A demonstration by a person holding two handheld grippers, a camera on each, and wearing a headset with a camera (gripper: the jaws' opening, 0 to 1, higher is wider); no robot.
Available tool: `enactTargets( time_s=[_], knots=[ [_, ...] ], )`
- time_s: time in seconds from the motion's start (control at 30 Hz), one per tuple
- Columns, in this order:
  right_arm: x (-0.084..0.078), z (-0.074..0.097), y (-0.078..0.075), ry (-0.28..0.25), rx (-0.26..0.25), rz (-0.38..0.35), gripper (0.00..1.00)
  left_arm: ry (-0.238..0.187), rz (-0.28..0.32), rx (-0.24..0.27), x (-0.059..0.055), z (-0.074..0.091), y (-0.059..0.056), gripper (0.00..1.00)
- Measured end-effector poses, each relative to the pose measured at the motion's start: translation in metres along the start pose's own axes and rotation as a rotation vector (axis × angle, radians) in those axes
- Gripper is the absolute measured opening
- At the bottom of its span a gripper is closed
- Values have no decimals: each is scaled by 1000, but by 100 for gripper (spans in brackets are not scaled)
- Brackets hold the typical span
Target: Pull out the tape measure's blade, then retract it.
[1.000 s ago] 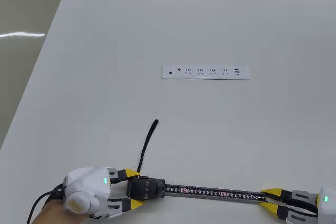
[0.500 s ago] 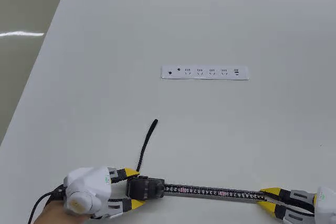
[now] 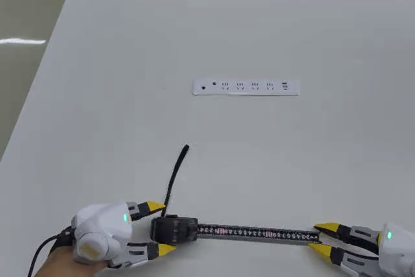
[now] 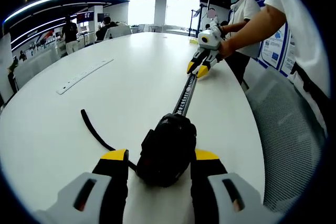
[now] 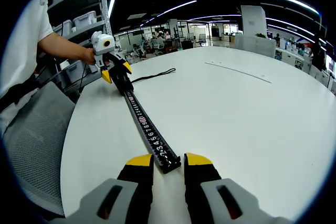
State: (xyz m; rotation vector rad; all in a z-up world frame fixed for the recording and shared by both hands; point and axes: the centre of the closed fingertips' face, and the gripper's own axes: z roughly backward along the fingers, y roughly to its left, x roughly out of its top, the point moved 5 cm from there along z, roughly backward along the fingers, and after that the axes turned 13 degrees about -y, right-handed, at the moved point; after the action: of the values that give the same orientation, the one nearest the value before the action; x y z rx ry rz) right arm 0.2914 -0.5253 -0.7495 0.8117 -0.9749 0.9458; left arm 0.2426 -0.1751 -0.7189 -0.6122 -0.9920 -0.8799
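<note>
The tape measure (image 3: 174, 229) lies on the white bench (image 3: 194, 30) at its near edge, a squat black case that looks like rubbery plastic. The left tool (image 3: 160, 228) is clamped across its sides. That seems the right place to hold it: the body looks dense enough to stay put and grippy rather than slick.

The blade (image 3: 256, 233) runs out flat to the right, a thin dark ribbon printed with pale numbers. The right tool (image 3: 323, 238) is pinched on its far end. I'd expect springy steel, stiff along its length but quick to kink or snap back, so the end is best let in slowly.

A limp black strap (image 3: 176, 174) trails from the case. A flat white power strip (image 3: 246, 87) lies well apart.
</note>
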Motion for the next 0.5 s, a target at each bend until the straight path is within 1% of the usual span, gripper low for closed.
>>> enactTargets(
  time_s=[0.07, 0.2, 0.3, 0.4, 0.5],
  knots=[
    [0, 0, 1, 4, -5, -1, 23, -1, -5, 5, 1, 0, 0, 45],
    [0, 1, 2, 8, -16, -2, 27, -10, 16, 14, 4, 0, -1, 46],
    [0, 1, 4, 1, -18, -20, 31, -12, 22, 20, 5, -1, -1, 46],
    [1, 1, 5, 1, -18, -18, 32, -21, 38, 21, 6, -3, -2, 46],
    [2, 3, 4, -13, -33, -28, 33, -25, 39, 26, 9, -3, -2, 47]
  ],
)
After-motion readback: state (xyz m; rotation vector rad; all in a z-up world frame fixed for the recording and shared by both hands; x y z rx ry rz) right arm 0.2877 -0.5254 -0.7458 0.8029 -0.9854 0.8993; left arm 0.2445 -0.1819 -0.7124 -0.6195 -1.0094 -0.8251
